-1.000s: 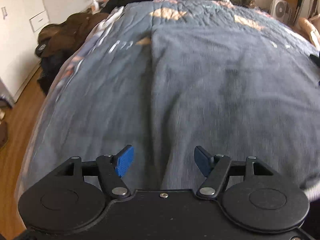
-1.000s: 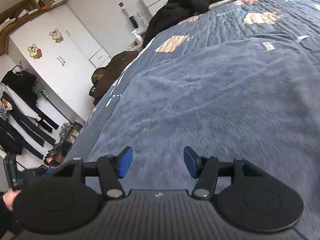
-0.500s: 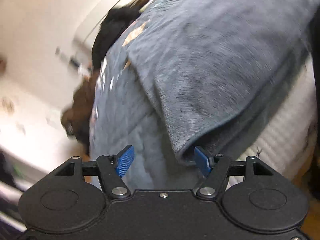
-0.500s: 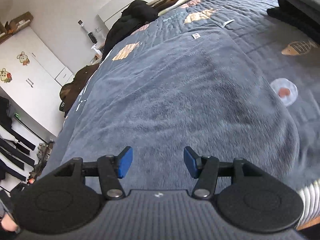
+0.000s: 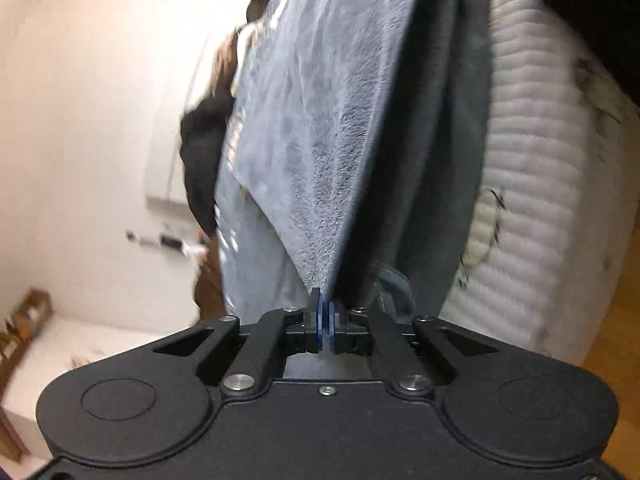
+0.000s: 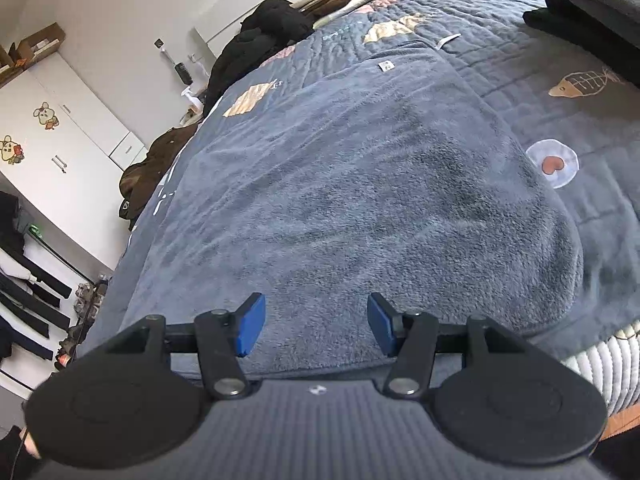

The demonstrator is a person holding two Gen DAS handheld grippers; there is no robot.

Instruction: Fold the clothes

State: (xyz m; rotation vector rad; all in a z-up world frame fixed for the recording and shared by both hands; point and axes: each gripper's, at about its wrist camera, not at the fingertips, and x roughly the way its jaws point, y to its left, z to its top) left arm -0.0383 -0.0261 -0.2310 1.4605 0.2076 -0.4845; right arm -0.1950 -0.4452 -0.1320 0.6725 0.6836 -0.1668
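Left gripper [image 5: 325, 319]: blue pads pressed together, pinching the near corner of the fluffy grey-blue fleece garment [image 5: 320, 128]; view rolled sideways and blurred.

Right gripper [image 6: 316, 326]: blue-padded fingers spread wide, nothing between them, hovering over the garment's near edge.

Fluffy grey-blue fleece garment [image 6: 360, 200]: spread flat across the bed, small white label at its far edge.

Dark blue quilted bedspread [image 6: 560, 60]: beneath the garment, printed with a fish-skeleton motif at right.

White ribbed mattress side [image 5: 540, 160]: below the bedspread's near edge.

Black clothing heap [image 6: 256, 48]: far left on the bed.

White wardrobe with cartoon stickers [image 6: 52, 140]: left wall.
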